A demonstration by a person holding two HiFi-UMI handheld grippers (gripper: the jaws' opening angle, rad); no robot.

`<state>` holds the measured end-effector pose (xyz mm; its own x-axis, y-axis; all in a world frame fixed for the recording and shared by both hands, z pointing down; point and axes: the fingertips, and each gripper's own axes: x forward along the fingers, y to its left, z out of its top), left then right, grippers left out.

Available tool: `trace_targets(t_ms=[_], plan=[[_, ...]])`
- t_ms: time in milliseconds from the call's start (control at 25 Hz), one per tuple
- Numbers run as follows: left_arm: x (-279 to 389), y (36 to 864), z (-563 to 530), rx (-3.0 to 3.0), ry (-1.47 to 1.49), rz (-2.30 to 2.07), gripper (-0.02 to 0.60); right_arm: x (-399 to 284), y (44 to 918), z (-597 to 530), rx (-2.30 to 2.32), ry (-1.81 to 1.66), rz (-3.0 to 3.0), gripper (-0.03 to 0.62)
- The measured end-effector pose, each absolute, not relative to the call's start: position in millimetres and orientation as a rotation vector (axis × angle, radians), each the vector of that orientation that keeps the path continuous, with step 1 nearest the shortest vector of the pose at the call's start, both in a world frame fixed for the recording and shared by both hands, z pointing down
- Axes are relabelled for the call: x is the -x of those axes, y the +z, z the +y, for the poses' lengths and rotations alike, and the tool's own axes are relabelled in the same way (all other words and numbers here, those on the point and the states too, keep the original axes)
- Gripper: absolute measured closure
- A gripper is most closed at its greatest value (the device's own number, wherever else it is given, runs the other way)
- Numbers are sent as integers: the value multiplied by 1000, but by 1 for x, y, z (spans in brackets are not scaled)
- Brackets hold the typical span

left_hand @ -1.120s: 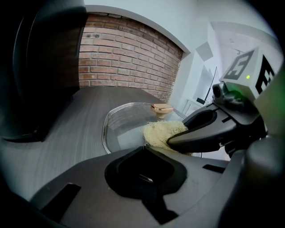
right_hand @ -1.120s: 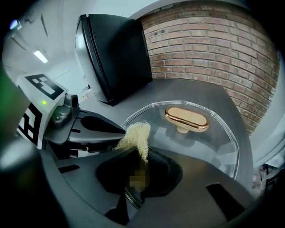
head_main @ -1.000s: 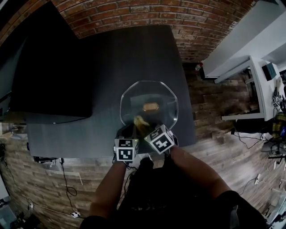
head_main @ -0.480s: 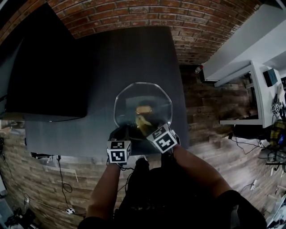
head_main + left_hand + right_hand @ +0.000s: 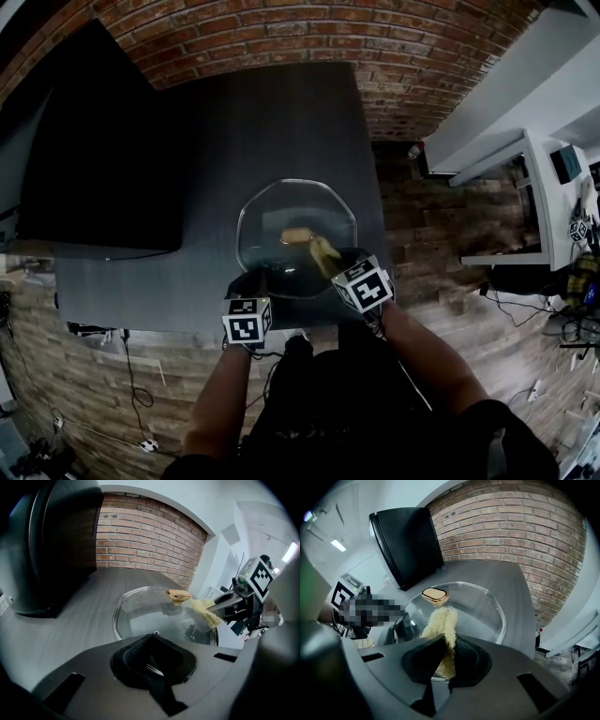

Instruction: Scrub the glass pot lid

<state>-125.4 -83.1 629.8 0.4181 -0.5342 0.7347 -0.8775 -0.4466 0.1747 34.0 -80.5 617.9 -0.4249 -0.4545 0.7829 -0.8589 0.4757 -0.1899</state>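
The clear glass pot lid is sitting on the dark grey wood-grain table, towards the near edge, with its small gold knob facing up. The left gripper is clamping the lid's near rim. In the left gripper view its jaws are pinching right down on the glass edge.

The right gripper is squeezing a pale yellow stringy scrubber, with the jaws closed tight on it. The scrubber's far end is pressing on the glass just beside the knob, on the knob's right.

A big black boxy thing is taking up the left part of the table, well apart from the lid. A red brick wall is running behind it all.
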Motion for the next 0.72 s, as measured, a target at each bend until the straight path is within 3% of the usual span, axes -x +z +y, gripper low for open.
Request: trace_targets(t_ms=[720], plan=[[126,631,-83,-2103,803,-1189,548,-108,634,-97,-1261,891,-1934,542]])
